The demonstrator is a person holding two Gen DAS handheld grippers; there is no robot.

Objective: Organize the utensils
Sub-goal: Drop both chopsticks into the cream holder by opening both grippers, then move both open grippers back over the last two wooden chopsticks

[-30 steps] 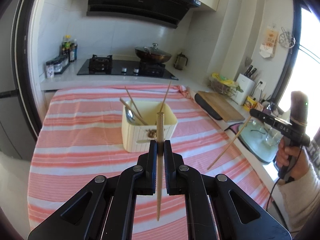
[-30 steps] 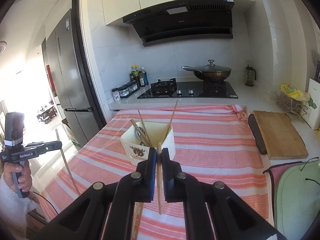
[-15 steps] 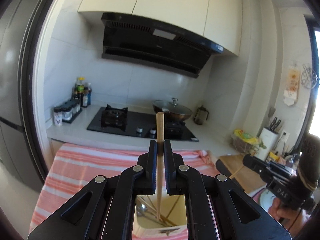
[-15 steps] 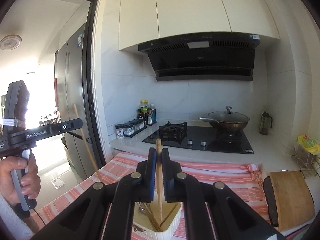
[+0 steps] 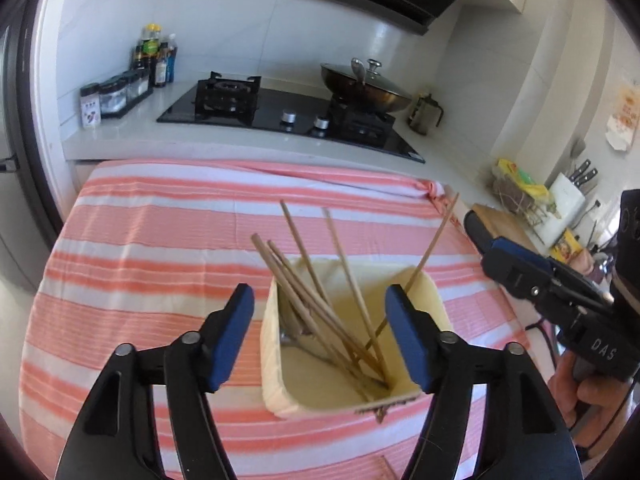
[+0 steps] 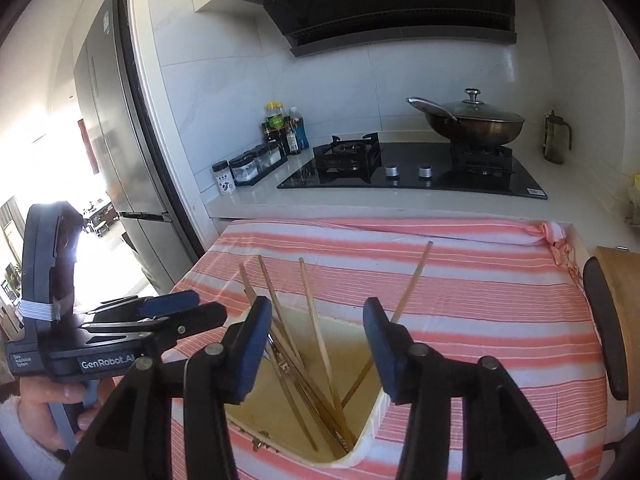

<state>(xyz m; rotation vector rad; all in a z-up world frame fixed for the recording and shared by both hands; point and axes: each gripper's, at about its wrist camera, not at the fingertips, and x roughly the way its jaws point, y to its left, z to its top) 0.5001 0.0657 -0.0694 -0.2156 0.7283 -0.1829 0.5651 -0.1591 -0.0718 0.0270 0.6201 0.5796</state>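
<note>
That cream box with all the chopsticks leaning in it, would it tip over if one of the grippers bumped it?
Probably it would slide rather than tip: the box looks wide and squat on the striped cloth. It seems light and thin-walled, so a knock may shift it. The chopsticks lean loosely above the rim and would likely rattle or swing.

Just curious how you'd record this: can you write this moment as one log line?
left hand-held gripper: jaws opening, nothing between | right hand-held gripper: jaws opening, nothing between | chopsticks: standing in cream holder | striped cloth: under holder

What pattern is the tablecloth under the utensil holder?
Pink-and-white horizontal stripes on the tablecloth, clearest in the left wrist view.
</note>
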